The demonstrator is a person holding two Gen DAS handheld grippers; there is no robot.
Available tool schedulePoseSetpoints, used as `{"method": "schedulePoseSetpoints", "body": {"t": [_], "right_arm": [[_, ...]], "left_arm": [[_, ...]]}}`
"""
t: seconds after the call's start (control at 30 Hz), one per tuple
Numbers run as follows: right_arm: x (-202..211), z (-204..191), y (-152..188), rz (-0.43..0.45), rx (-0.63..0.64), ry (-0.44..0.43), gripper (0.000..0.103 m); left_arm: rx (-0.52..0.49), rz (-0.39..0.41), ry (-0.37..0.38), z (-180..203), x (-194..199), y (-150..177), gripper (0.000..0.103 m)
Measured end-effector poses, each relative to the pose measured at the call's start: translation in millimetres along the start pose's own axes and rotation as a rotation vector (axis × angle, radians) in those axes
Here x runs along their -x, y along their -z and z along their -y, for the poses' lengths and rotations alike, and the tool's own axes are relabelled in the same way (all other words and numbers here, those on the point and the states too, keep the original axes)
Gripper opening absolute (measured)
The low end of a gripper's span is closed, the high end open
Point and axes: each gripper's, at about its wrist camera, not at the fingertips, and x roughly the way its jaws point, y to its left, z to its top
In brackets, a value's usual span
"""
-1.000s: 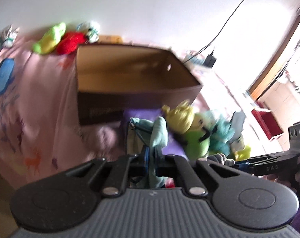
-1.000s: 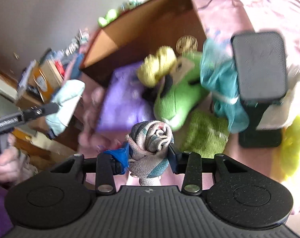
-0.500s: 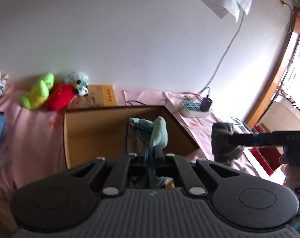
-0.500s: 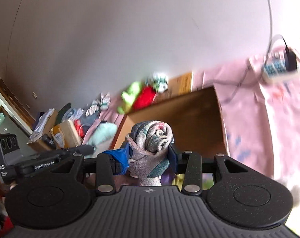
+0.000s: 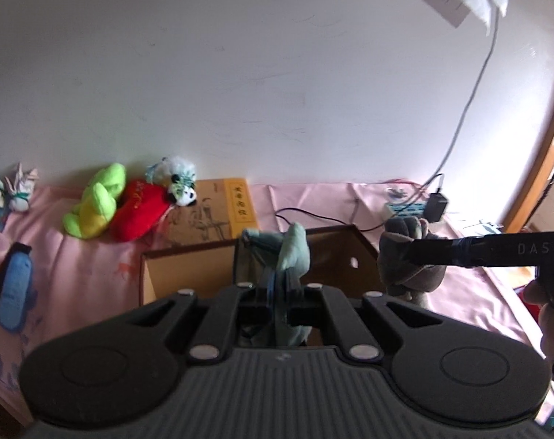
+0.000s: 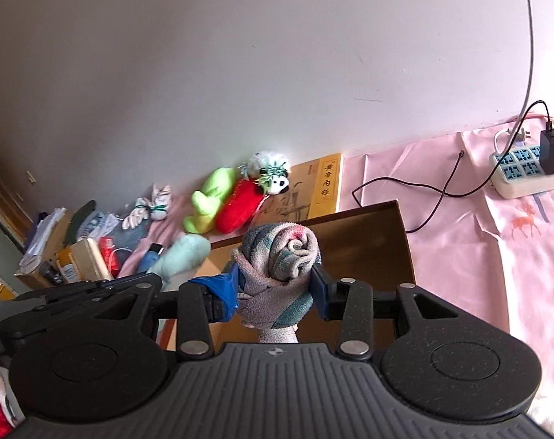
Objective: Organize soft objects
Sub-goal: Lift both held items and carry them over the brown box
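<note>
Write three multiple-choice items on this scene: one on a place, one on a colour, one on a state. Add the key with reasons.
1. Where is the panda plush?
A. inside the cardboard box
B. against the wall beside the red plush
C. on the power strip

2. What colour is the cloth under the power strip?
A. pink
B. blue
C. grey

3. What is the right claw doing?
A. standing open
B. gripping a rolled towel
C. gripping a book

Key: B, it lies by the red plush at the wall; A, the pink cloth shows there; B, the rolled towel sits between its pads.

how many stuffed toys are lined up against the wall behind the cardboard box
3, touching in a row: green plush farthest from the book, red plush in the middle, small panda beside the yellow book. Others may be hidden.
</note>
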Motion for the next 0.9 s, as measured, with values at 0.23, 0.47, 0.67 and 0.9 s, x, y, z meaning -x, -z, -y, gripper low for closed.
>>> {"method": "schedulePoseSetpoints", "body": {"t": [0.23, 0.47, 0.67, 0.9], "right_arm": [[-41, 8, 4, -0.020, -0.025, 0.059, 0.025], [-87, 22, 17, -0.030, -0.084, 0.099, 0.025], [-120, 30, 23, -0.066, -0.109, 0.167, 0.026], [-136, 17, 25, -0.048, 0.039, 0.199, 0.026]], "left_arm": [[0.013, -0.043, -0.059, -9, -44, -1, 0.001], [0.025, -0.115, -0.106, -21, -92, 18, 0.001], [0.060, -0.157, -0.148, -37, -117, 26, 0.001], [0.075, -0.212, -0.214, -51, -147, 37, 0.003]]}}
